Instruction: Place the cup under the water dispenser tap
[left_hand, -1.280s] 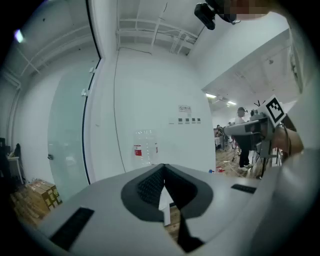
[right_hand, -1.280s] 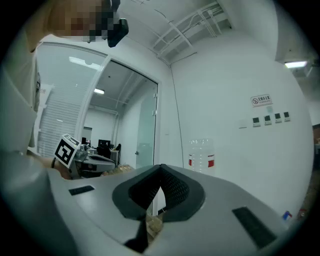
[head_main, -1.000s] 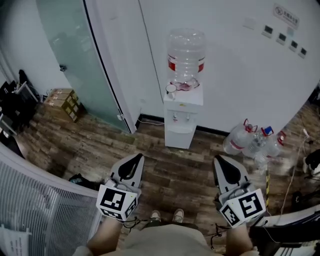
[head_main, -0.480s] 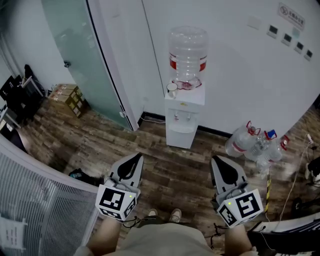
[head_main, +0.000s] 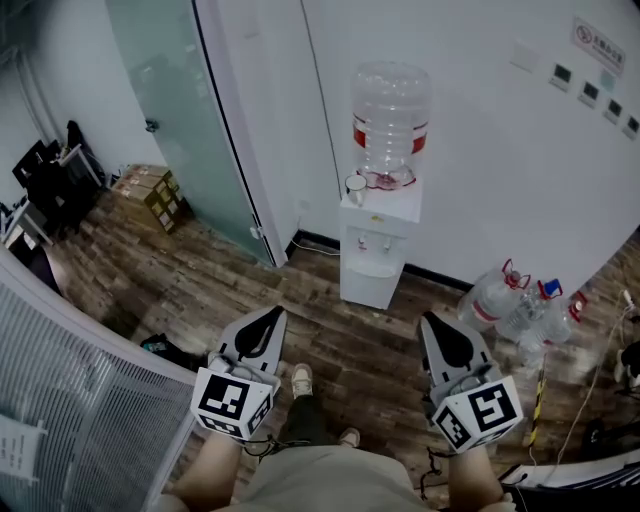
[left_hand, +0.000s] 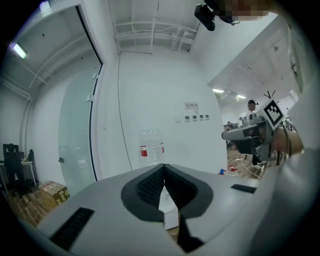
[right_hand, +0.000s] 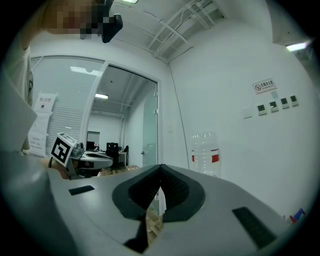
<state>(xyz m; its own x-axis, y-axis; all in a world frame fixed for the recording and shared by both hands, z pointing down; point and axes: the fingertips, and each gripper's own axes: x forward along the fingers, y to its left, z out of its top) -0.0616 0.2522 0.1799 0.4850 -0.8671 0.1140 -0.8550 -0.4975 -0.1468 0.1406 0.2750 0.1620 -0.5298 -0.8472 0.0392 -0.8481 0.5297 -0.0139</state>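
Observation:
A white water dispenser (head_main: 376, 248) stands against the far wall with a clear bottle (head_main: 390, 122) on top. A small white cup (head_main: 355, 188) sits on the dispenser's top, left of the bottle. Two taps (head_main: 372, 243) show on its front. My left gripper (head_main: 273, 316) is held low, well short of the dispenser, its jaws shut and empty. My right gripper (head_main: 432, 322) is alongside it, also shut with nothing in it. The bottle (left_hand: 151, 147) rises above the left jaws, and the bottle (right_hand: 204, 153) stands to the right of the right jaws.
A frosted glass door (head_main: 185, 120) is left of the dispenser. Empty water bottles (head_main: 515, 305) lie on the wooden floor at the right. Cardboard boxes (head_main: 155, 192) and black chairs (head_main: 55, 170) sit far left. A white slatted partition (head_main: 70, 400) runs along the near left.
The view has shifted so the dispenser sits a little lower and further right in the head view. One foot has stepped forward. Both grippers keep their pose, still shut.

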